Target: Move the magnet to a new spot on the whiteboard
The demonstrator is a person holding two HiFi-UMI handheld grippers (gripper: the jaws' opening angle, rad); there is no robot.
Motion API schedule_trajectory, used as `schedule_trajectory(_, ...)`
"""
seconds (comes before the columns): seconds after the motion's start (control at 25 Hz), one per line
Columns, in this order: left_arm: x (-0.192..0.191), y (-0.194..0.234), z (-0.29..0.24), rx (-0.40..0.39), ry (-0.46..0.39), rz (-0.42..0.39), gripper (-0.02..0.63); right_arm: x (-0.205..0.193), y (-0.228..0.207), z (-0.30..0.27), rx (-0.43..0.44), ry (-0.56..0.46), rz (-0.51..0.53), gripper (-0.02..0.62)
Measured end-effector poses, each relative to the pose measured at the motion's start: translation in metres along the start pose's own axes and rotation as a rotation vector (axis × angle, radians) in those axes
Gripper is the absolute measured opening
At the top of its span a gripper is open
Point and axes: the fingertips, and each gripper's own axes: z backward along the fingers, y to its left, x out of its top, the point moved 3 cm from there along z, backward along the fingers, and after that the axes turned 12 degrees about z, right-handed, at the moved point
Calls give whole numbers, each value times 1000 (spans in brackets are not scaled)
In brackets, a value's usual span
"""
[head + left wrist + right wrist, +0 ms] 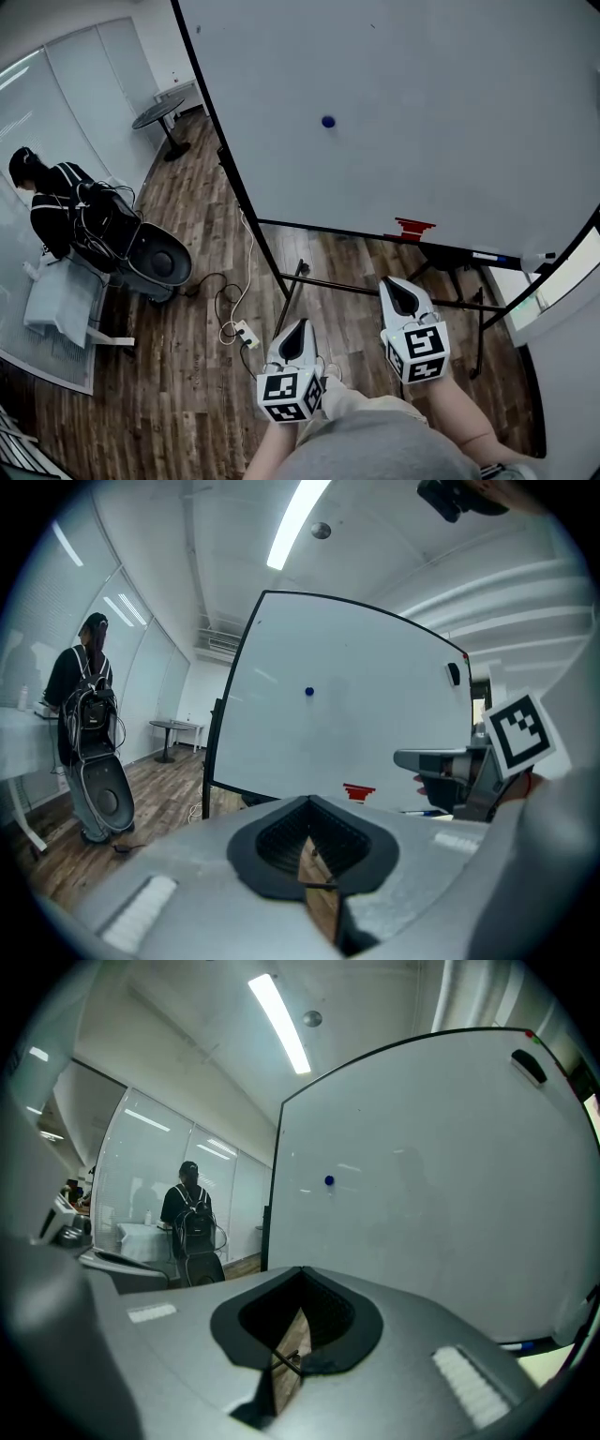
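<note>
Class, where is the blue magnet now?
In the head view, the magnet sits on the whiteboard, left of its centre, up and left of the red object at its lower edge.

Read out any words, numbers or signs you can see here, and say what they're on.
None can be read.
Whiteboard: blank apart from the blue magnet.
Red piece at its lower edge: too small to show any print.
Marker cubes on the grippers: square patterns only, no letters.
</note>
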Motion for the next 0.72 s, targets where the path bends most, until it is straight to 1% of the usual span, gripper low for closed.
schedule_trajectory(0.28,-15,-9,10,13,8,16,5,-20,5,19,25,14,-23,0)
schedule_trajectory(0.72,-10,-10,5,15,4,1,5,-26,5,20,46,19,-31,-3)
